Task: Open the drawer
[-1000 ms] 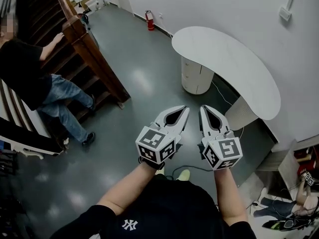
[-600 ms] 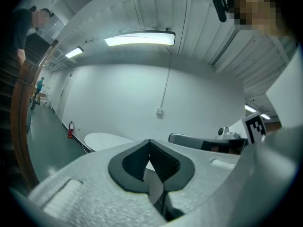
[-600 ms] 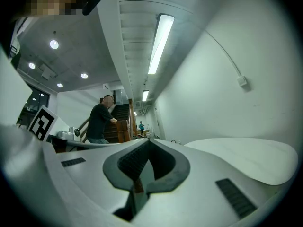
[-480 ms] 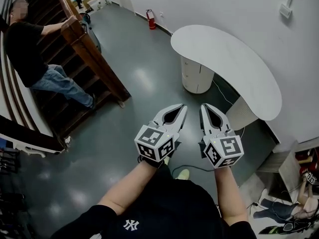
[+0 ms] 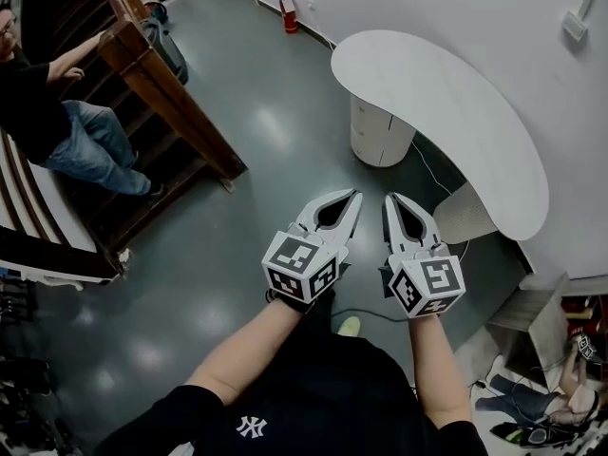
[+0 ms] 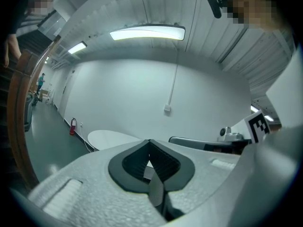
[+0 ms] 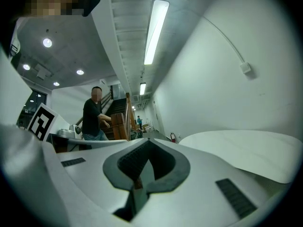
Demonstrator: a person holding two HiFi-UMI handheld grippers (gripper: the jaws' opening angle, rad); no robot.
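A white cylindrical drawer unit [image 5: 378,133] stands on the floor under the left end of a curved white table [image 5: 446,112]; faint lines mark its drawer fronts. My left gripper [image 5: 355,196] and right gripper [image 5: 389,199] are held side by side in the air, well short of the unit and pointing toward it. Both are shut with nothing between the jaws. In the left gripper view the shut left gripper [image 6: 149,141] points at the table [image 6: 111,138]. The right gripper view shows the shut right gripper [image 7: 148,140] beside the table top [image 7: 241,150].
A dark wooden staircase with a banister post [image 5: 157,88] rises at the left, and a person [image 5: 47,112] stands on it. A red fire extinguisher [image 5: 288,11] stands by the far wall. A cable [image 5: 432,174] runs under the table. Boxes and clutter [image 5: 560,350] lie at the right.
Both grippers have moved forward together toward the table, still shut. The drawer unit now sits a little nearer in the head view. The person on the stairs has shifted up and left.
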